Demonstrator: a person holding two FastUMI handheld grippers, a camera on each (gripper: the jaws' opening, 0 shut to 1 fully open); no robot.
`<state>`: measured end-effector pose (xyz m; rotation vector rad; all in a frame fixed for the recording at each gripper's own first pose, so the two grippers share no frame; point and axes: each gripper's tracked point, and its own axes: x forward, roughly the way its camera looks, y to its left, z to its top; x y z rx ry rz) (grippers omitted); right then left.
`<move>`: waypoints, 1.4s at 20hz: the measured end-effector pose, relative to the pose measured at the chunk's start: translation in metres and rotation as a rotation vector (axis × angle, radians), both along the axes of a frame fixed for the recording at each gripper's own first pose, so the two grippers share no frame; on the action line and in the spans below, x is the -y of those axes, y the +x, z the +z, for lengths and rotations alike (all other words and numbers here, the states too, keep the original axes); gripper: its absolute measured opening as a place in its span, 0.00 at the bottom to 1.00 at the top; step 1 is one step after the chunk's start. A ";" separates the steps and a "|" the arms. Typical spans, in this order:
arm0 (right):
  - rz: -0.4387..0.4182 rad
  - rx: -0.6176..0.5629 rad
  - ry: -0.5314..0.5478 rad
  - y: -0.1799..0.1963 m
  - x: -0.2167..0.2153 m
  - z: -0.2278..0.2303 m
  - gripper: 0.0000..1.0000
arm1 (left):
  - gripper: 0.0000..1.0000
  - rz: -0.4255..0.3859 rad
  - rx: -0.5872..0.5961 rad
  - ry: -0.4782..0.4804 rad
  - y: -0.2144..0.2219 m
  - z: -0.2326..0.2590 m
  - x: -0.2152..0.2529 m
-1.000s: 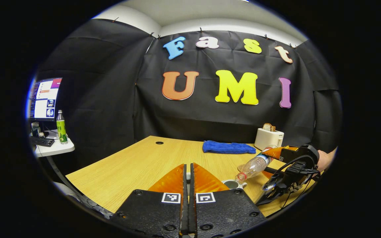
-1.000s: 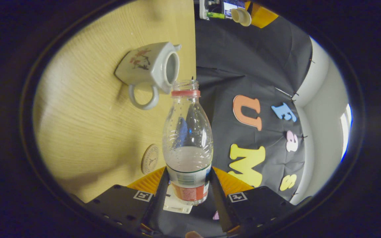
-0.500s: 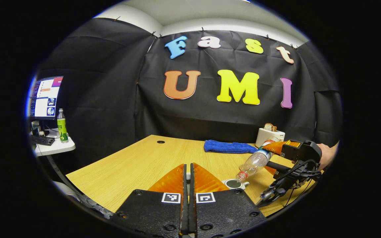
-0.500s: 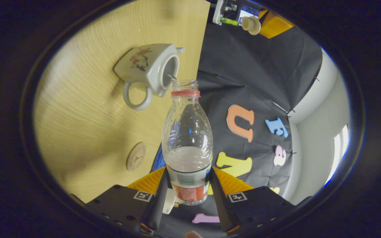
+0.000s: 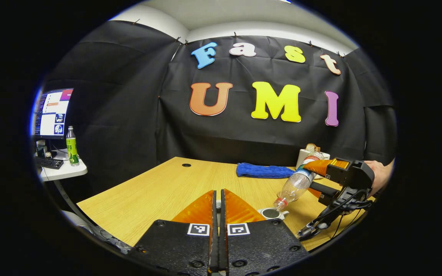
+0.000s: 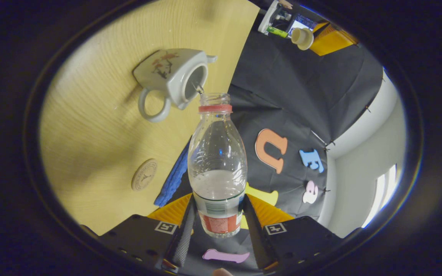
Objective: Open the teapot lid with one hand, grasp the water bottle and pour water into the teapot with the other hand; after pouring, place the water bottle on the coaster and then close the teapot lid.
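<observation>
Pouring under way: right tongs (image 6: 218,226) pinch the water bottle (image 6: 217,168) at its labelled base, both fingers pressed to its sides. Bottle tilted neck-down, open mouth just above the opening of the teapot (image 6: 171,78); a thin thread of water runs from mouth into pot. Bottle roughly a third full. Teapot stands lidless on the tabletop (image 6: 102,145), handle toward the camera side. Coaster (image 6: 144,174) lies flat on the tabletop, well apart from the pot, bare. Blue cloth (image 6: 173,178) beyond it, near the wall.

Left tongs (image 5: 217,214) pressed together, held off to the side; in the right gripper view the teapot lid (image 6: 301,37) shows nipped at their tips. Left gripper view also catches the right tongs (image 5: 320,168), bottle and a hand (image 5: 378,176) behind.
</observation>
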<state>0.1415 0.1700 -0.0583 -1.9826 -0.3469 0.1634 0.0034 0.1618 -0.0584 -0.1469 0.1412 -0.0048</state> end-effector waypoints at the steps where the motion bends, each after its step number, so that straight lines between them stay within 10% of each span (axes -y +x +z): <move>1: 0.001 0.007 -0.005 -0.002 0.000 0.001 0.68 | 0.03 0.000 0.001 0.000 -0.001 0.000 0.000; 18: 0.048 0.097 -0.072 -0.007 -0.012 0.021 0.68 | 0.03 -0.004 0.014 -0.001 -0.004 0.008 0.000; 24: 0.001 -0.032 0.096 -0.005 0.000 0.002 0.69 | 0.03 0.008 0.008 0.008 -0.003 0.005 -0.003; 28: -0.094 -0.264 0.409 -0.015 0.017 -0.028 0.70 | 0.03 0.019 0.004 0.005 -0.003 0.005 -0.002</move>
